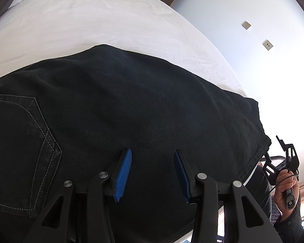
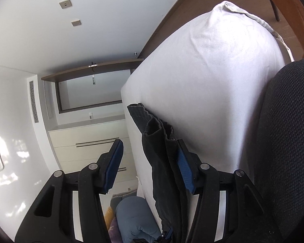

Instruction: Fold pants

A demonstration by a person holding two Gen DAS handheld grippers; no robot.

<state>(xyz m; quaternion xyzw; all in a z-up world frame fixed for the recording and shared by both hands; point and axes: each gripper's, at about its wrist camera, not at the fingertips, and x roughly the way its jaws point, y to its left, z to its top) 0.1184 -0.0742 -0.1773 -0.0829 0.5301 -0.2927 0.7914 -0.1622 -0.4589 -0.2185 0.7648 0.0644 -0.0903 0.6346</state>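
While a white-sheeted bed [image 1: 87,20] fills most of both views, a pair of black denim pants [image 1: 131,105] is seen spread flat along its near edge, reaching to the bed's right-hand corner, where a hemmed end hangs over the side. Pale grey contrast stitching is traced around a back pocket [image 1: 16,154] at the left of the garment. The sheet is shown lightly creased, its cotton weave smooth and matte. Behind the bed, a plain white wall [image 1: 243,6] carrying two small square switch plates [image 1: 246,25] is visible, along with a dark wooden door frame and, in the right wrist view, cream drawer fronts [image 2: 91,141] with dark slot handles and a louvred vent.

The left tongs [image 1: 153,174] are held released above the denim, their ribbed blue pads apart with nothing clamped between them. The right tongs [image 2: 150,166] are seen at the bed's edge with the bunched, rumpled hem of the pants [image 2: 162,151] lying against the right-hand blue pad, while the other pad stands clear of the cloth; the jaws are parted and no grip is made. A hand [image 1: 285,190] gripping the right tongs' handle is caught in the left wrist view, beyond the bed's corner. A dark mesh chair back [image 2: 289,141] is pressed close to the mattress.
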